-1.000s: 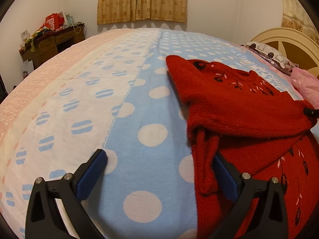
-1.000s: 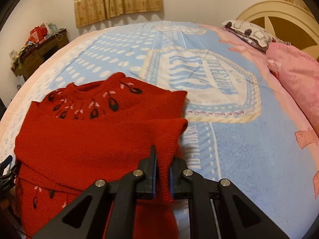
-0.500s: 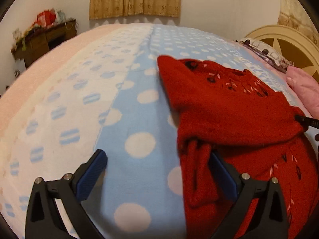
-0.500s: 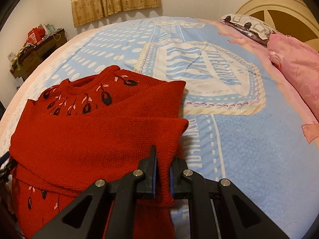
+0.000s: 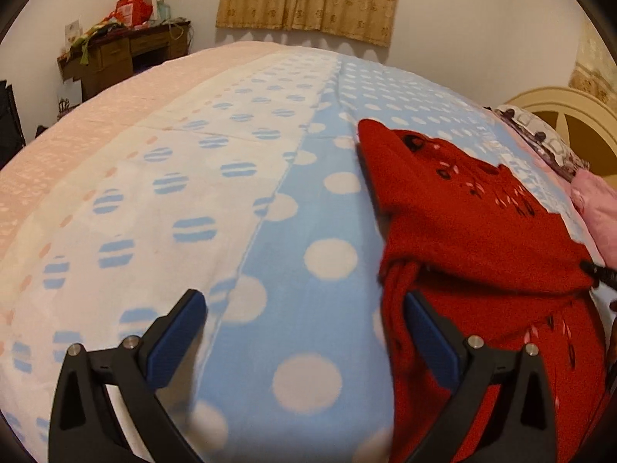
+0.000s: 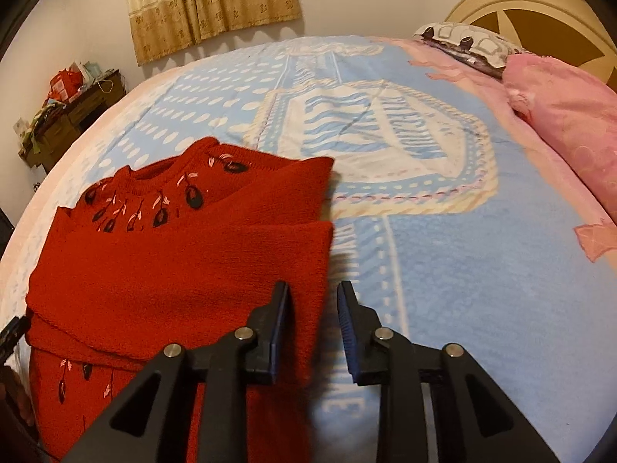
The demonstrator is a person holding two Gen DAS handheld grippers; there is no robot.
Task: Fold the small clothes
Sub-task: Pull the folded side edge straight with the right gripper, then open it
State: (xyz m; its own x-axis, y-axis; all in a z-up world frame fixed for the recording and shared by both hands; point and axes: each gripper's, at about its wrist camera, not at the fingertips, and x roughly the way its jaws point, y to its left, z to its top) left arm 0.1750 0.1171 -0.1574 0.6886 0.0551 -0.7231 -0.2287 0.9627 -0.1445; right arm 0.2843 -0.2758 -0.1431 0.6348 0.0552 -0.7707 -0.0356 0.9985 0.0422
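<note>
While the left gripper (image 5: 304, 332) hangs with its blue-padded jaws spread wide and nothing between them, a red sweater (image 5: 474, 231) lies on the bed just beside its right finger, sleeves folded across the chest and one knitted edge drooping next to the pad. From this left wrist view the sweater sits on a blue blanket (image 5: 270, 250) dotted white, with a pale pink strip along the far side, a cluttered wooden desk (image 5: 123, 54) against the wall and a patterned curtain (image 5: 308, 0) above the bed. Seen from the right wrist, the right gripper (image 6: 312, 328) has just been opening: its jaws stand narrowly apart, the folded sleeve's edge between them, close against the left pad and clear of the right, so the cloth reads as let go rather than pinched. The sweater (image 6: 173, 270) looks soft, thick and light, likely to sag and slide out of its folds if lifted by one corner; the hem, or both side edges at once, seems the safest place to take hold for the next fold. Beyond it the blanket's printed emblem (image 6: 385, 146) fills the middle of the bed, a pink pillow (image 6: 559, 115) and a patterned one (image 6: 462, 46) rest by the cream headboard (image 6: 540, 7).
</note>
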